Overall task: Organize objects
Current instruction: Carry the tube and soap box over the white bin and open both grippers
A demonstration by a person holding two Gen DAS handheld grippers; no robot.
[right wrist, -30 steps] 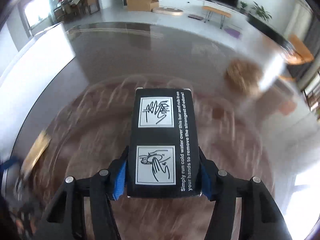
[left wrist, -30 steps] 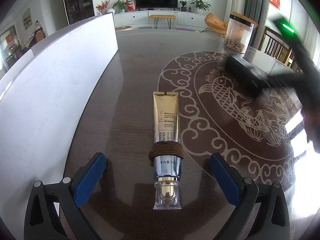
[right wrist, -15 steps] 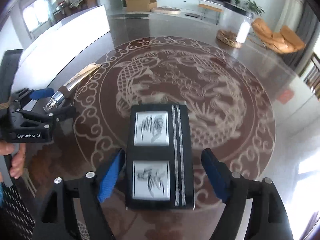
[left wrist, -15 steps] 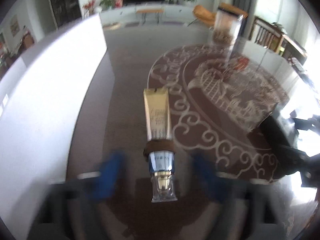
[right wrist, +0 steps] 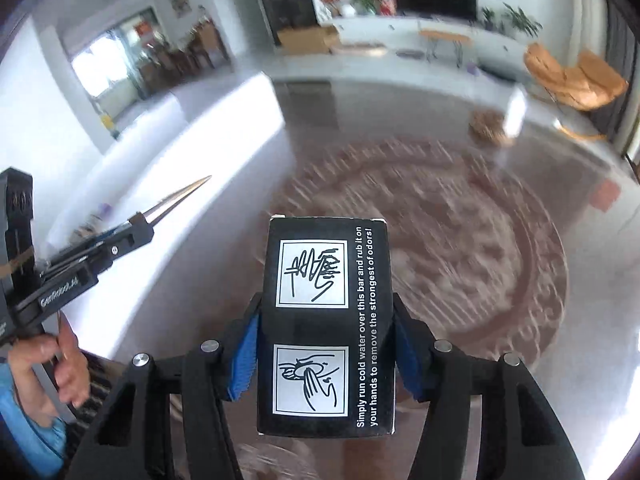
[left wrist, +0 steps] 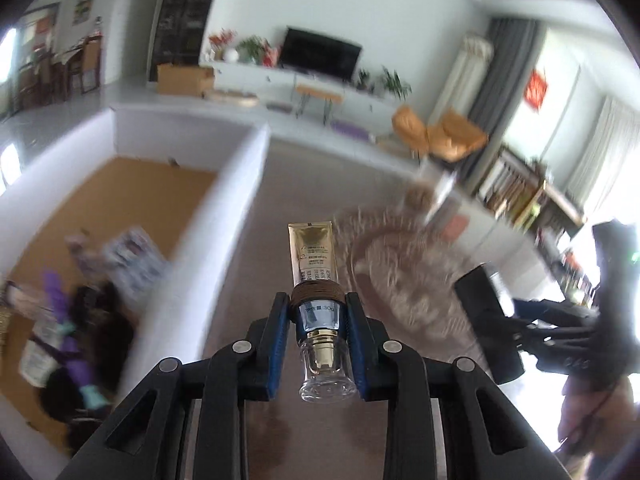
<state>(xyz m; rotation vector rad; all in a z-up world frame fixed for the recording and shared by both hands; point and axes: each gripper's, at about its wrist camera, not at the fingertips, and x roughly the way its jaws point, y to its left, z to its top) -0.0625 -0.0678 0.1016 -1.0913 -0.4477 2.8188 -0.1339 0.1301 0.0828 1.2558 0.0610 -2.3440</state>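
Note:
My left gripper (left wrist: 318, 312) is shut on a gold cosmetic tube (left wrist: 314, 258) with a brown band and a clear cap, held up above the dark table. My right gripper (right wrist: 326, 320) is shut on a black box (right wrist: 326, 320) printed with hand-washing pictures and white text, also lifted. The black box (left wrist: 486, 320) and right gripper show at the right of the left wrist view. The tube (right wrist: 176, 202) and left gripper (right wrist: 132, 236) show at the left of the right wrist view.
A white-walled bin (left wrist: 216, 220) with a brown floor stands to the left and holds several mixed items (left wrist: 80, 304). The dark table has a fish pattern (right wrist: 460, 240). A clear jar (right wrist: 500, 120) stands at the far side.
My left gripper has shut on the tube and lifted it, now tilted toward the bin. My right gripper has shut again on the black box and lifted it.

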